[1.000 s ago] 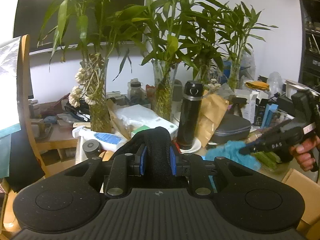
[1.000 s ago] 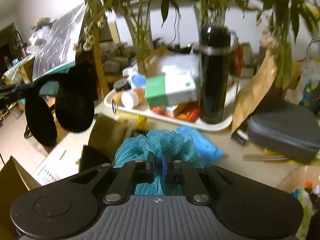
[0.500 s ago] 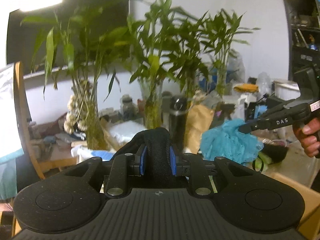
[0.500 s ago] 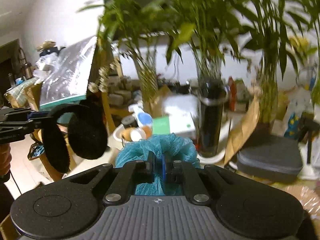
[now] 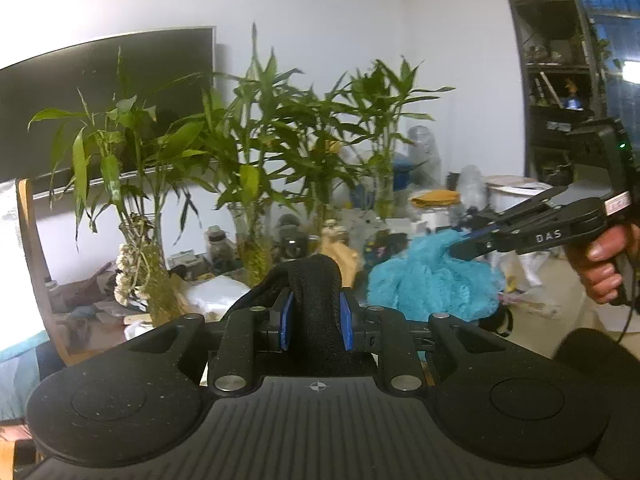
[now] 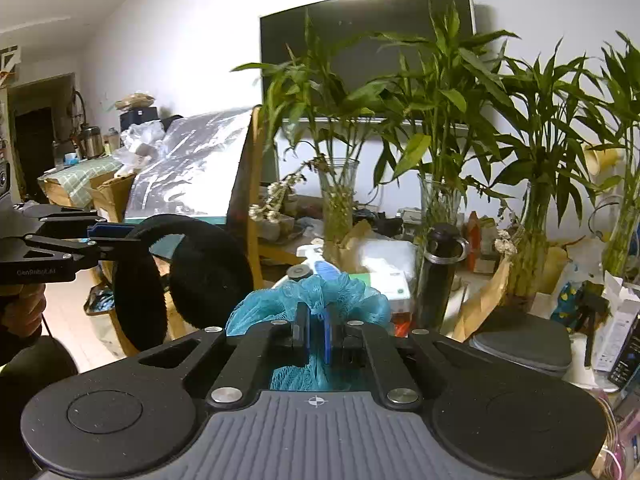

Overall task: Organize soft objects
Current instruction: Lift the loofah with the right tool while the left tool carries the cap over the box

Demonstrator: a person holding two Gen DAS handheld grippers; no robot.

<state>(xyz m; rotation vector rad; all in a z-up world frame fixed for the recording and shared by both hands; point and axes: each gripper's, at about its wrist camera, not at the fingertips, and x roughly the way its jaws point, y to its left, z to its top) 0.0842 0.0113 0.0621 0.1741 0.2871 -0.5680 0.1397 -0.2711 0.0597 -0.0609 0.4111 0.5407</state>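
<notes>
Pinched thinly in the right tool point(image 6: 316, 330), the blue mesh pouf point(image 6: 308, 300) could be dropped; black earmuffs point(image 5: 316, 292) are clamped by the left tool point(image 5: 316, 320).

A teal mesh bath pouf point(image 6: 310, 300), bunched and ruffled, hangs in the air at three o'clock of black fuzzy earmuffs point(image 6: 192, 272), whose two round pads dangle from an arched band.
</notes>
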